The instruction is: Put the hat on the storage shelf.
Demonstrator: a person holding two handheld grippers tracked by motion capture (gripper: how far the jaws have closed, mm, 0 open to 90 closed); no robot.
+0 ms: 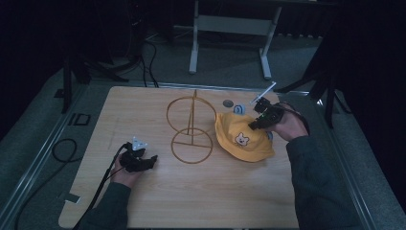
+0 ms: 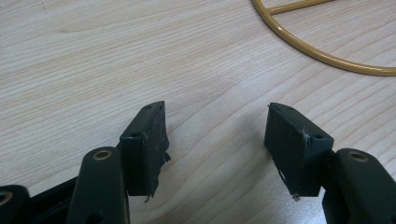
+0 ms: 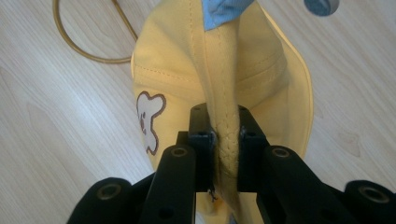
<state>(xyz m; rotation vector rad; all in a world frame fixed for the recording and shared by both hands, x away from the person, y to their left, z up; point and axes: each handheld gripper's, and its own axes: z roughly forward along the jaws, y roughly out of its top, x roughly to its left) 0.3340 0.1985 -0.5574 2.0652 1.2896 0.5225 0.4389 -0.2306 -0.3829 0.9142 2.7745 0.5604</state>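
**Yellow hat pinched at right, left jaws spread over bare wood**

Cut off at the top of the right gripper view: a blue patch [image 3: 223, 10] on the yellow hat [image 3: 224, 84] and a grey round thing [image 3: 321, 5] on the table [image 3: 56, 140]; neither readable in detail. Soft cloth, stitched seams, a white bear badge [image 3: 148, 119] outlined in brown. Right gripper [image 3: 223, 140] clenched on a raised fold of the hat's fabric. Seen from the high view, hat [image 1: 242, 139] lying at the table's right, just beside a gold wire stand [image 1: 190, 127] of two rings on a thin upright rod. Left gripper [image 1: 140, 160] resting low on pale wood grain, near the stand's base ring [image 2: 322, 51], jaws spread, nothing between them.
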